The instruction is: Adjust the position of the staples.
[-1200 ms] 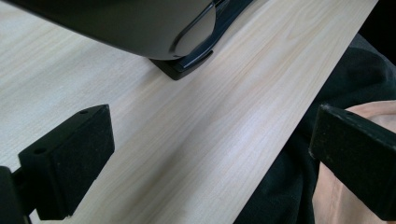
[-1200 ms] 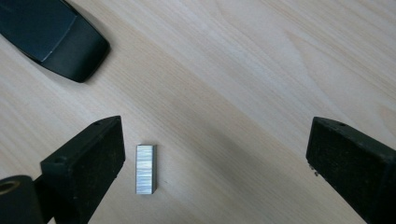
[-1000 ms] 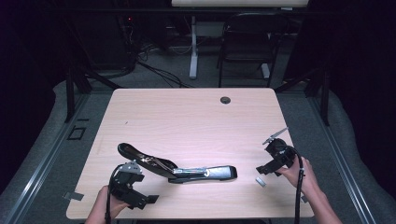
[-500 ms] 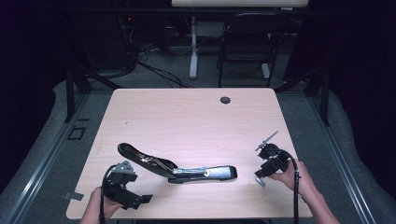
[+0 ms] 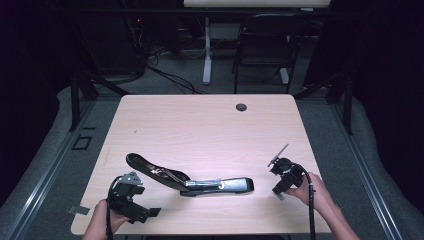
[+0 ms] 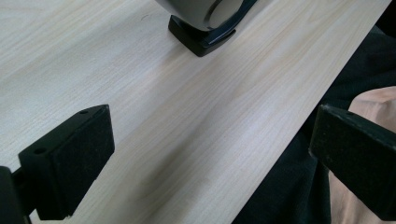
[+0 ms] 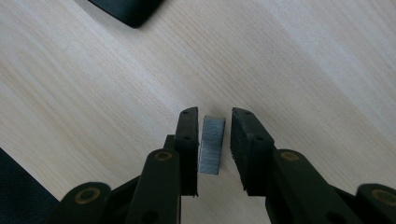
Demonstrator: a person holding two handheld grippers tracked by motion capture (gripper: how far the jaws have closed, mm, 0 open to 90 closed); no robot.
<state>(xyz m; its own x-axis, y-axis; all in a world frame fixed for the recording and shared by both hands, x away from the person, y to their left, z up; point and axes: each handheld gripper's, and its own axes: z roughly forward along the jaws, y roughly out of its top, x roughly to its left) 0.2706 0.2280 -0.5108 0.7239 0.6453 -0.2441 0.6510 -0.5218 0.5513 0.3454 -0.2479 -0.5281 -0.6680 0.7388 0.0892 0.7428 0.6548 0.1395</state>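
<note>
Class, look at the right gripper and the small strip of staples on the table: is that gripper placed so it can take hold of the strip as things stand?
Probably yes. The right gripper has just been closing with the staple strip between its jaws, a slight gap showing on each side, and nothing blocks it on the table.

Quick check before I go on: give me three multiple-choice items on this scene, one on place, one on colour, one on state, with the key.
1. Where does the strip of staples lie?
A. between the right gripper's jaws
B. inside the stapler
C. by the far table edge

2. What colour is the strip of staples?
A. red
B. grey
C. yellow

3. How does the stapler stand?
A. closed flat
B. swung open
C. on end

Key: 1 A, the right gripper view shows it on the table between the jaws, which have just been closing, a gap still on one side. 2 B, it looks grey metal. 3 B, the high view shows its top arm raised.
</note>
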